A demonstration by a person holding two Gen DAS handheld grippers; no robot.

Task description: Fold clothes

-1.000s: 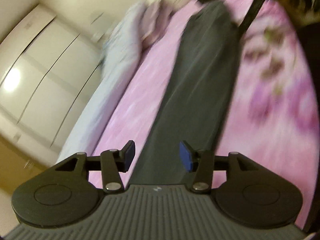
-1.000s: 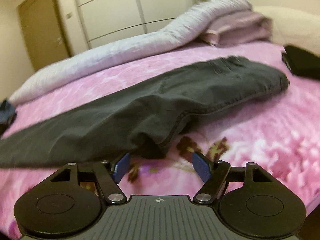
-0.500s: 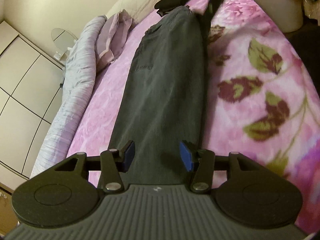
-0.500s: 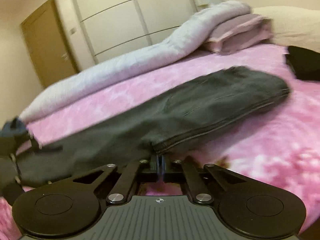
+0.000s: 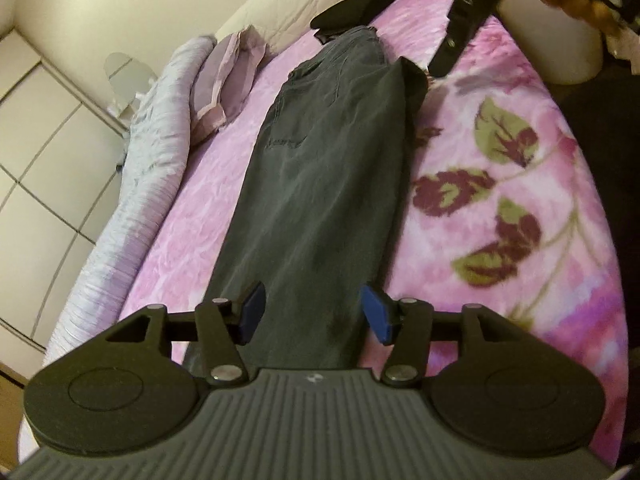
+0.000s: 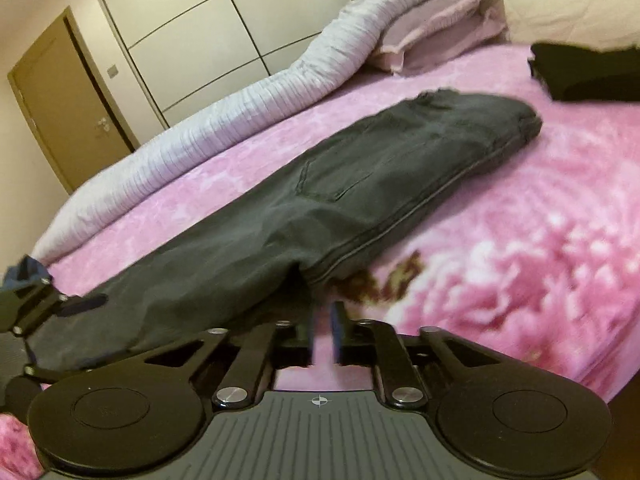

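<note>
Pink floral bedspread [image 5: 500,184] covers the bed, and white wardrobe doors [image 6: 208,36] and a brown door [image 6: 60,92] stand behind it. Dark grey jeans [image 5: 320,184] lie stretched along the bedspread, folded lengthwise, with the waist at the far end near a black folded garment [image 6: 588,72]. Beside the jeans, a rolled white duvet [image 6: 224,120] and a pale purple pillow [image 6: 436,28] lie.

The left gripper [image 5: 312,314] hovers over the leg end of the jeans; its jaws are about half open and opening, and the blue pads do not press the cloth. The right gripper [image 6: 323,332] is at the near edge of the jeans; its jaws have a narrow gap and are opening, with no cloth between them.
</note>
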